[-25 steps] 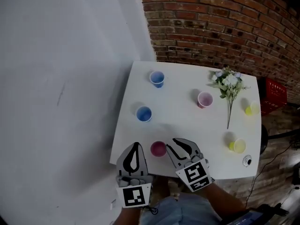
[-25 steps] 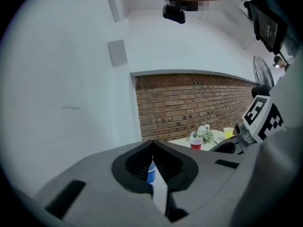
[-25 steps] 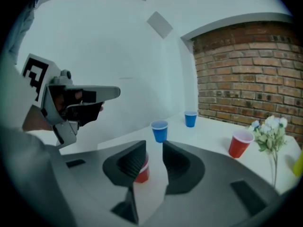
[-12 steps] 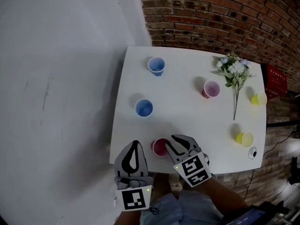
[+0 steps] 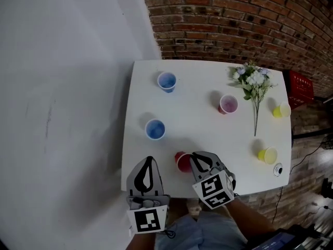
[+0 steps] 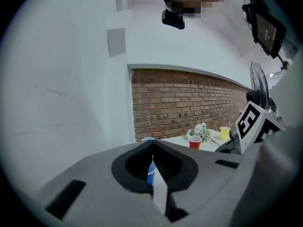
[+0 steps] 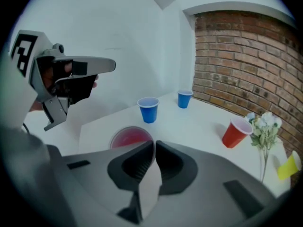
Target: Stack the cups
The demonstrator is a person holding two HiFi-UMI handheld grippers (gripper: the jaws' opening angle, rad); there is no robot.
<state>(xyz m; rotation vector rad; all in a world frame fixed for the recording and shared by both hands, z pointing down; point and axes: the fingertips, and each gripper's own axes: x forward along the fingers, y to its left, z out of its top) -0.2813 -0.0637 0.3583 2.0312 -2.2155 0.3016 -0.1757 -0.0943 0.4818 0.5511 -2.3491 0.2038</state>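
Nothing stacked yet: right gripper [image 7: 154, 144] fingers closing on near red cup [image 5: 182, 163] rim; left gripper [image 6: 152, 148] fingers clenched, empty.

nearest cup [image 5: 183, 162] at front edge of table [image 5: 203, 134]; flowers [image 5: 253, 82] far right

The head view looks down from high on the whole table [image 5: 208, 139]. The left gripper view sits low by the near edge, facing the brick wall [image 6: 189, 98]. The right gripper view sits low, right behind the near red cup [image 7: 130, 136]. All three see the flowers [image 5: 251, 79] and far red cup [image 5: 228, 104].
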